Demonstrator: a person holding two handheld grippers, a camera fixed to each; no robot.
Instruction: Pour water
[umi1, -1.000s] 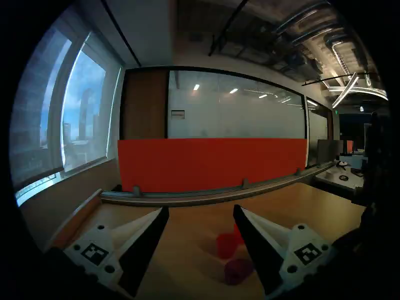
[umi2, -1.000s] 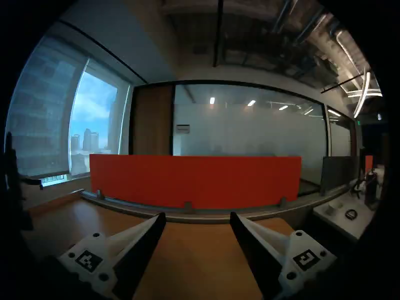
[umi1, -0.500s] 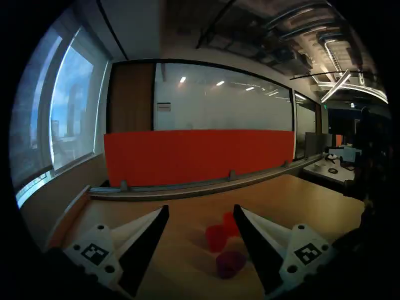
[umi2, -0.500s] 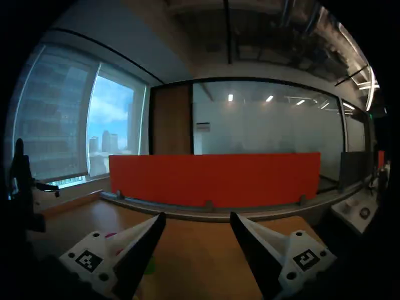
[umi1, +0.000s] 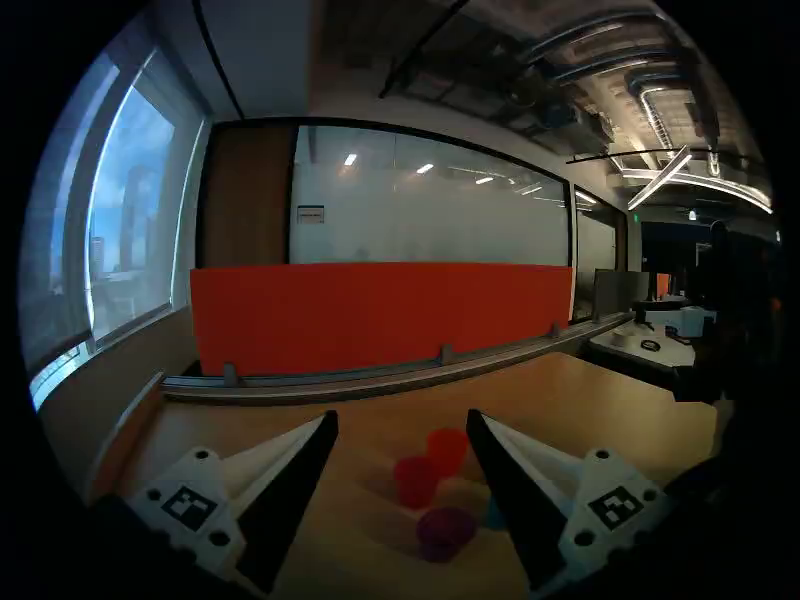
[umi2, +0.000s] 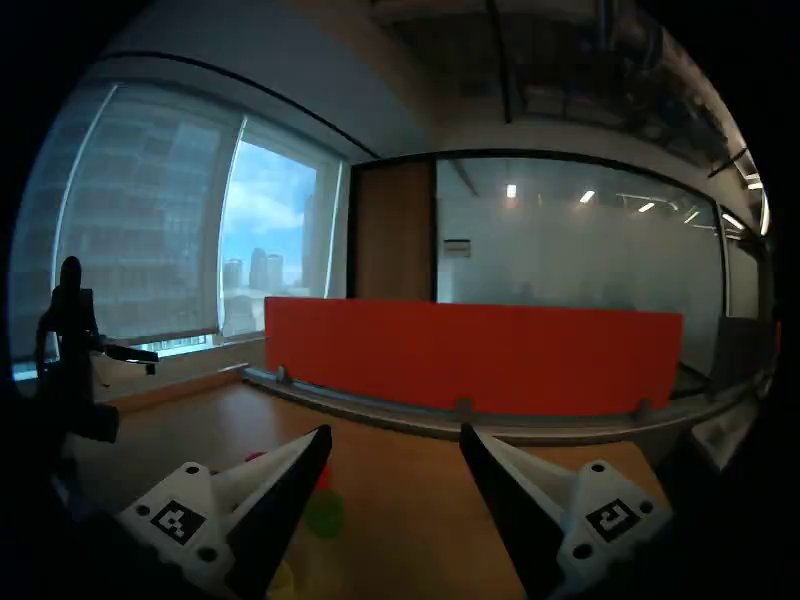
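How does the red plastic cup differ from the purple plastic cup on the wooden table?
Colour: the red plastic cup is red, the purple plastic cup purple. Position: the red cup stands farther ahead of the left gripper, the purple cup nearer. Both stand upright on the wooden table.

Cups (umi1: 415, 480) in a cluster on the desk (umi1: 600, 400), divider panel (umi1: 380, 315) along its far edge

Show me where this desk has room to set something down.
In the left gripper view, bare desk lies between the red cups and the orange divider, and right of them. It's crowded around those and the purple cup.
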